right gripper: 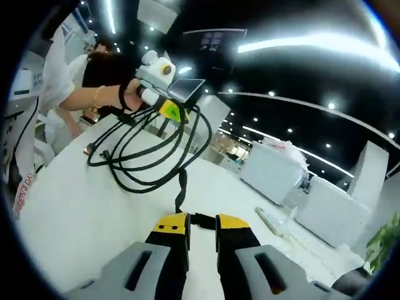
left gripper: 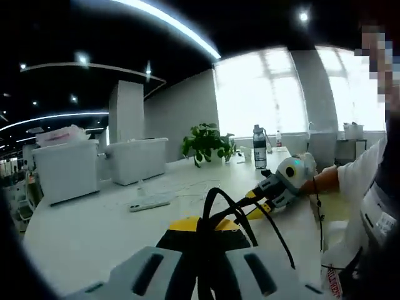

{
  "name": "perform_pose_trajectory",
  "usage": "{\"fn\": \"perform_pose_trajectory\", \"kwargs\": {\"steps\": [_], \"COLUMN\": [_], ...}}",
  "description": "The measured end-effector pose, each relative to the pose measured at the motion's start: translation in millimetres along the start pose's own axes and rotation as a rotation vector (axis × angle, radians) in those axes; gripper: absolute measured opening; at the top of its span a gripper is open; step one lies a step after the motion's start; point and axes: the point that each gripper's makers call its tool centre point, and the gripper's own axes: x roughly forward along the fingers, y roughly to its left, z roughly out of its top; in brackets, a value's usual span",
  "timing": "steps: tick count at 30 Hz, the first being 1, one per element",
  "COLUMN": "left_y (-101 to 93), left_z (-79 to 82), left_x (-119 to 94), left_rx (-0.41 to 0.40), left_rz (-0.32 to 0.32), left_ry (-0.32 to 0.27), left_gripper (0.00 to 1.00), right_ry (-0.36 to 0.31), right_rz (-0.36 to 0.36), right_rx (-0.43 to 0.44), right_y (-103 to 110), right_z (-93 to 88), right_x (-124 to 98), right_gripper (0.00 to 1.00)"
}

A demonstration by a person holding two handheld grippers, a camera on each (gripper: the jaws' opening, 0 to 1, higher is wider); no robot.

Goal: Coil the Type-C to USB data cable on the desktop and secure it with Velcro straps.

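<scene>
The black data cable [right gripper: 147, 187] hangs as a loose coil of several loops above the white desk [right gripper: 81, 219]. My left gripper [right gripper: 170, 109], held in a person's hand, is shut on the top of the coil. In the left gripper view the cable loops [left gripper: 228, 203] rise from between that gripper's [left gripper: 203, 226] yellow-tipped jaws. A black Velcro strap [right gripper: 180, 190] runs down from the coil into my right gripper [right gripper: 201, 220], which is shut on the strap's end. The right gripper [left gripper: 257, 203] also appears to the right of the left jaws. Both cable plugs [right gripper: 89, 150] dangle at the coil's left.
A white power strip [left gripper: 150, 203] lies on the desk [left gripper: 94, 231]. A potted plant [left gripper: 209, 144] and a water bottle [left gripper: 259, 147] stand at its far side, with white storage bins [left gripper: 65, 169] behind. A person in a white shirt [left gripper: 362, 187] is close on the right.
</scene>
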Motion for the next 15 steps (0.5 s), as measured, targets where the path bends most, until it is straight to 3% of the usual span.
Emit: {"fn": "perform_pose_trajectory", "kwargs": {"steps": [6, 9, 11, 15], "left_y": [-25.5, -33.2, -41.7, -50.7], "left_z": [5.1, 6.5, 4.0, -13.5], "left_x": [29.3, 47.0, 61.6, 89.8], "left_rx": [-0.036, -0.049, -0.123, -0.189], "left_rz": [-0.113, -0.147, -0.181, -0.184], "left_ry": [-0.032, -0.046, -0.05, -0.008], "left_gripper": [0.04, 0.04, 0.04, 0.04], "right_ry": [-0.077, -0.084, -0.089, -0.127], "right_rz": [-0.142, -0.166, -0.172, -0.19], "right_rx": [0.177, 0.187, 0.19, 0.192], "right_y": [-26.3, -29.1, -29.2, -30.7], "right_z": [15.9, 19.2, 24.0, 41.6], "right_x": [-35.6, -47.2, -54.4, -70.4], "right_gripper": [0.16, 0.16, 0.16, 0.16]}}
